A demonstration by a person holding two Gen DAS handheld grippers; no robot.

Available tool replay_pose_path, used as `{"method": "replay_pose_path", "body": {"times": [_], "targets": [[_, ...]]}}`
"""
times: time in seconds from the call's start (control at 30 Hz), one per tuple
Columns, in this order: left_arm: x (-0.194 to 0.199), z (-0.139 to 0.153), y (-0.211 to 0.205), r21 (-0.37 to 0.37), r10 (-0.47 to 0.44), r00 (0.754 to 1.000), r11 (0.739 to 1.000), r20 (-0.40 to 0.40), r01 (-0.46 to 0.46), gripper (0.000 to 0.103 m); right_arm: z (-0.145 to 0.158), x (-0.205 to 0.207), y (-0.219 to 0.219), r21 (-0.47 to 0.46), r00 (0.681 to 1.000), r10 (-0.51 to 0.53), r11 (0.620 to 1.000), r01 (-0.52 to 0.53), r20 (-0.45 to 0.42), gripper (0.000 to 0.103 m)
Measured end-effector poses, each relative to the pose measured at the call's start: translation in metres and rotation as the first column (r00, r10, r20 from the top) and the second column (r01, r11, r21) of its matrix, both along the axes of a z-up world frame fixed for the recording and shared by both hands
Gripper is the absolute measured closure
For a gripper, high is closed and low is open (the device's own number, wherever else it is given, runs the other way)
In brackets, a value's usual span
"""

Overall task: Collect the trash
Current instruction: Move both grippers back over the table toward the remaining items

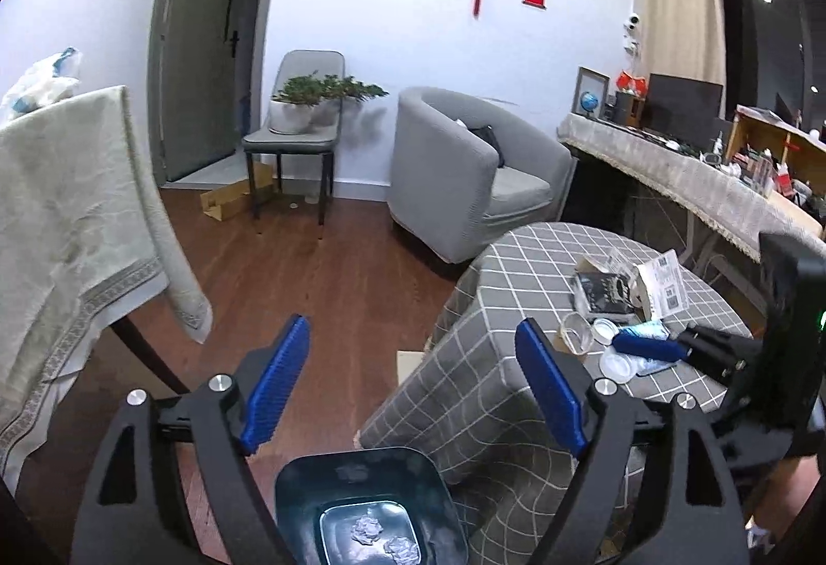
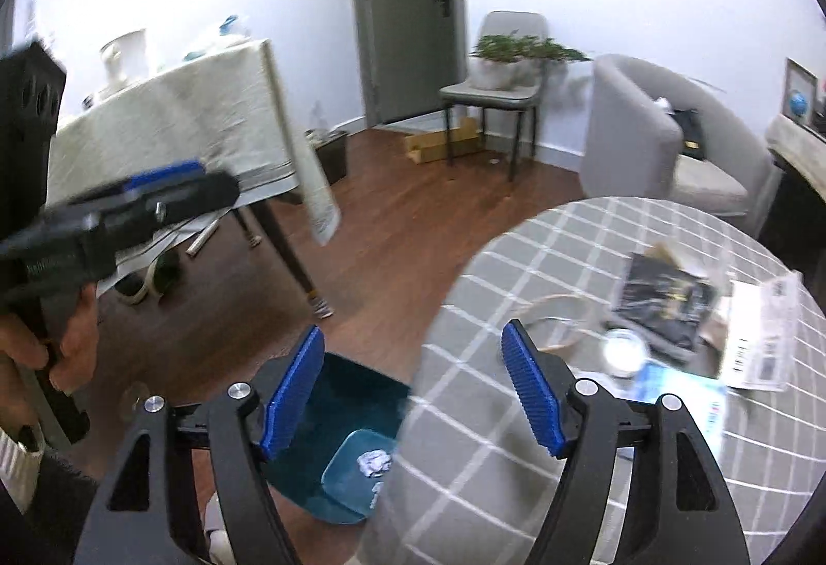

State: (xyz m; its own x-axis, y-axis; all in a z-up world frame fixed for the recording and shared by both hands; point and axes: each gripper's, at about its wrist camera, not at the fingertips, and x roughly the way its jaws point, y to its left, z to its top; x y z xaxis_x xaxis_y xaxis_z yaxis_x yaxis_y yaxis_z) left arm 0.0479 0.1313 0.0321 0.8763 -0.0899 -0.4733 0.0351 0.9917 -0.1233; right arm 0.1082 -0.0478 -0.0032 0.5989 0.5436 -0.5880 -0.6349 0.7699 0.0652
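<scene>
The left gripper (image 1: 413, 384) stands wide with nothing between its blue pads, and it hangs over the dark bin (image 1: 369, 503) on the floor. The right gripper (image 2: 413, 389) is also wide and holds nothing; it points to the edge of the round table (image 2: 516, 255) with the grey checked cloth. In the bin two crumpled paper balls (image 1: 384, 536) already lie on the bottom.

The trash that is left lies on the table: a clear plastic cup (image 1: 575, 332) on its side, round white lids (image 1: 617, 366), a dark flat packet (image 1: 601, 294) and a torn paper package with printed labels (image 1: 663, 283). All of these look light. The cup is probably thin and smooth, so it can bend or slip; I would take it across the rim, gently. The packet and paper are soft and flat, so it is better to pinch a raised edge or corner.
</scene>
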Motion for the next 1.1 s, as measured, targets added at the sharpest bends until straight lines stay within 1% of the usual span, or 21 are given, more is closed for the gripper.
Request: {"method": "replay_pose_path", "body": {"times": [0.1, 0.3, 0.37, 0.53, 0.93, 1.1], "targets": [[0.009, -0.005, -0.011, -0.001, -0.032, 0.999, 0.999, -0.011, 0.032, 0.019, 0.004, 0.008, -0.02, 0.014, 0.998, -0.062, 0.998, 0.062, 0.009, 0.029], [0.023, -0.016, -0.037, 0.034, -0.101, 0.994, 0.994, -0.041, 0.103, 0.019, 0.005, 0.017, -0.047, -0.012, 0.99, -0.134, 0.991, 0.135, 0.049, 0.024], [0.027, -0.019, -0.042, 0.039, -0.115, 0.992, 0.992, -0.048, 0.117, 0.019, 0.006, 0.021, -0.054, 0.002, 0.988, -0.146, 0.989, 0.146, 0.049, 0.021], [0.04, -0.03, -0.062, 0.064, -0.157, 0.985, 0.985, -0.077, 0.163, 0.019, 0.008, 0.029, -0.068, 0.006, 0.984, -0.168, 0.986, 0.167, 0.053, 0.021], [0.066, -0.045, -0.095, 0.058, -0.24, 0.964, 0.967, -0.112, 0.247, 0.019, 0.011, 0.049, -0.109, 0.021, 0.97, -0.234, 0.972, 0.233, 0.071, 0.021], [0.082, -0.053, -0.109, 0.046, -0.279, 0.951, 0.957, -0.133, 0.287, 0.019, 0.011, 0.062, -0.129, 0.017, 0.96, -0.269, 0.963, 0.269, 0.075, 0.021]]}}
